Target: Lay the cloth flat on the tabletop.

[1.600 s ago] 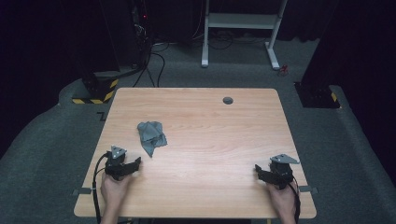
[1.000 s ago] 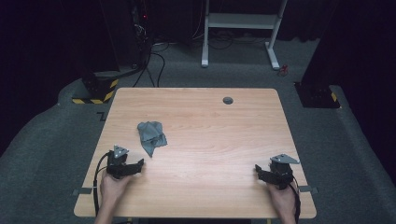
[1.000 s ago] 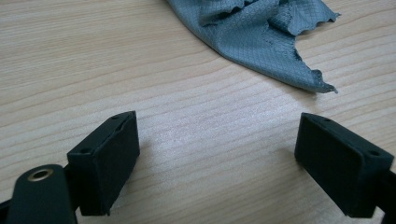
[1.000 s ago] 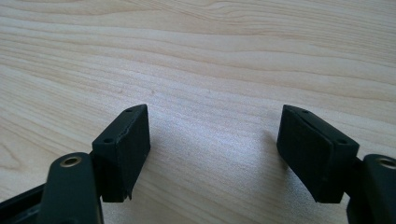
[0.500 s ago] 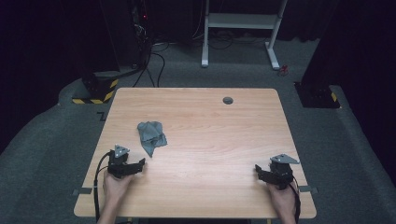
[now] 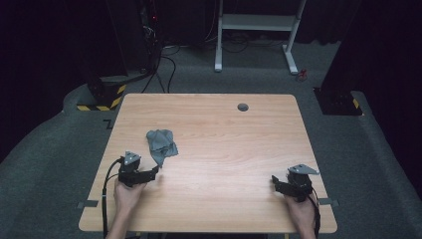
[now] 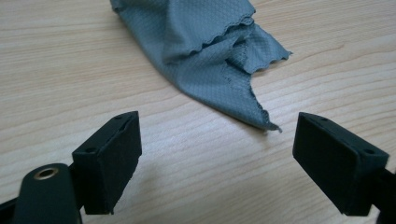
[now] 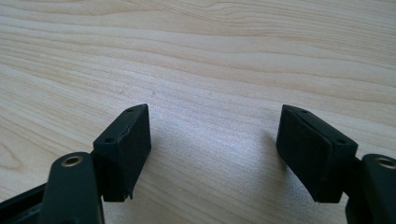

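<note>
— Cloth (image 6: 161, 144), grey and crumpled, lies on the table (image 6: 224, 129) at about one o'clock from the left gripper (image 6: 151, 173), just beyond its tips, not touching.

— And its jaws?

— Spread wide, nothing between them. The left gripper view shows the cloth's scalloped hem (image 7: 236, 28), which the high view blurs.

— Right gripper (image 6: 275, 182)?

— Jaws wide apart too, over bare wood, well apart from the cloth.

Grey cloth (image 6: 161, 144) crumpled, lying on table's left half.
</note>
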Motion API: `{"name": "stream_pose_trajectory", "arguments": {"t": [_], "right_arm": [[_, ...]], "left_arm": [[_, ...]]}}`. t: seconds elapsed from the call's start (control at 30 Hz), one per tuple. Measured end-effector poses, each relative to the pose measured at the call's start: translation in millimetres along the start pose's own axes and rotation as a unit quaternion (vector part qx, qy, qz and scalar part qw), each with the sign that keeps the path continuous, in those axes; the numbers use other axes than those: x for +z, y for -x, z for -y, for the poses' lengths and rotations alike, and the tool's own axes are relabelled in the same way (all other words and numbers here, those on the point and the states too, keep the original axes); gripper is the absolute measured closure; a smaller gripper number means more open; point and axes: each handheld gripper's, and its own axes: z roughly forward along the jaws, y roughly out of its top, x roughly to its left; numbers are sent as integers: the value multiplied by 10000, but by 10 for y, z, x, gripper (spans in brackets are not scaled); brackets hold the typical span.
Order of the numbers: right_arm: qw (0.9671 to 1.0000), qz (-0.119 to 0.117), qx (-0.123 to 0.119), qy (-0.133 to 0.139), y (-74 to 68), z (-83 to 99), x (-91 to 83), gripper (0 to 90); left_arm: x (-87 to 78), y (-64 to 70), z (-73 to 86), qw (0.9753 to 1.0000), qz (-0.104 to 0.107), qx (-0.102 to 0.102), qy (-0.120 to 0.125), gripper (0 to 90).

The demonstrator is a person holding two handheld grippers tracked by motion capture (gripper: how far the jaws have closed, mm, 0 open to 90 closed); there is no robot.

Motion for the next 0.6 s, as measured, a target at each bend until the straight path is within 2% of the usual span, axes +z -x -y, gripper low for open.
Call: {"name": "stream_pose_trajectory", "arguments": {"t": [0.2,0.3,0.33,0.37,0.4,0.43,0.5,0.6], "right_arm": [[10000,1,-3,2,0,0,0,262],[10000,-1,3,-1,-1,0,0,261],[10000,-3,5,-4,-3,0,-1,261],[10000,-3,5,-4,-3,0,-1,261],[10000,-1,2,-2,-2,0,-1,261],[10000,-1,2,-2,-2,0,-1,261],[10000,-2,3,-3,-2,0,-1,261],[10000,-1,3,-3,-3,0,-1,261]], "left_arm": [[82,38,-114,10000,23,76,-4,153],[164,49,-157,10000,79,-42,7,151],[232,39,-192,9999,30,-103,-111,148],[232,39,-192,9999,30,-103,-111,142],[284,30,-240,9997,-58,-100,-206,124],[284,30,-240,9997,-58,-100,-206,110],[299,33,-274,9998,-51,-194,-50,125],[340,59,-344,9999,-125,-109,-47,144]]}}
